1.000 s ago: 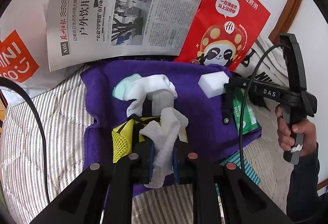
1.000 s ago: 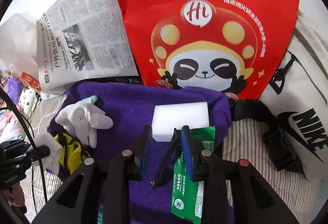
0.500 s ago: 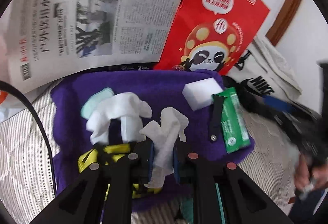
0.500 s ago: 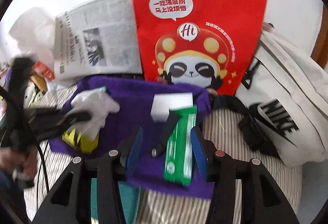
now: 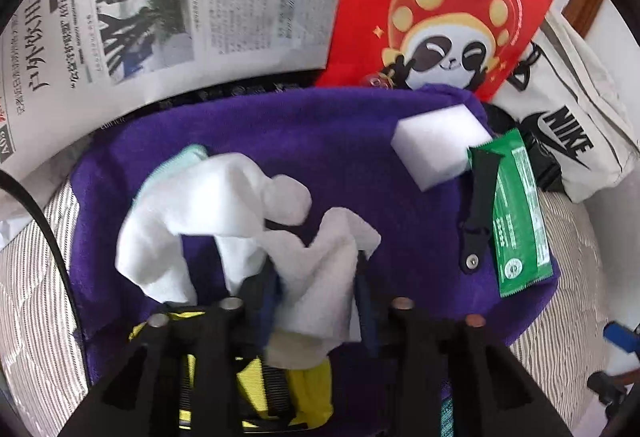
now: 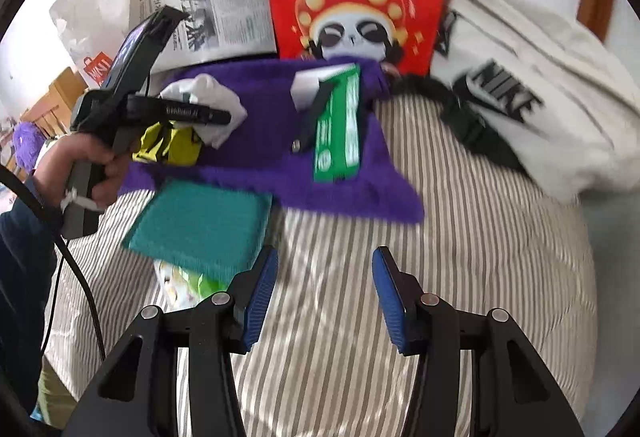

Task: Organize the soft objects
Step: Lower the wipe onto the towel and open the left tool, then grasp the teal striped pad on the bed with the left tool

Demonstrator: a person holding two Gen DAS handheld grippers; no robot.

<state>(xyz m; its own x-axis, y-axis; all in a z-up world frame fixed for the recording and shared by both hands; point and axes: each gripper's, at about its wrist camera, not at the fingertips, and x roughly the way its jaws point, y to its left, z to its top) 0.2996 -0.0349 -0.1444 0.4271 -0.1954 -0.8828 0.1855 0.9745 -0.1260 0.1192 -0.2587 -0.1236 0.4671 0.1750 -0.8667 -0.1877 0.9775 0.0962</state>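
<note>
A purple towel [image 5: 340, 141] lies on the striped bed and carries the soft things. My left gripper [image 5: 316, 277] has its jaws parted around a white cloth [image 5: 324, 277] over the towel; in the right wrist view the left gripper [image 6: 224, 117] hovers over the white socks. A white sock pile [image 5: 208, 205] lies just left of it, a yellow mesh item [image 5: 304, 389] below. A white sponge [image 5: 440, 145], a black strap [image 5: 480, 205] and a green packet [image 5: 520, 221] lie at the towel's right. My right gripper [image 6: 322, 297] is open and empty over the bedspread.
A newspaper [image 5: 180, 5], a red panda bag [image 5: 448, 9] and a white Nike bag [image 6: 520, 89] stand behind the towel. A teal pad [image 6: 200, 225] on a green pouch [image 6: 188, 285] lies at the towel's front edge. Striped bedspread [image 6: 460, 257] fills the right.
My right gripper let go of the green packet, opened and pulled back over the bed. My left gripper moved forward and right with the white cloth, and its jaws have widened.
</note>
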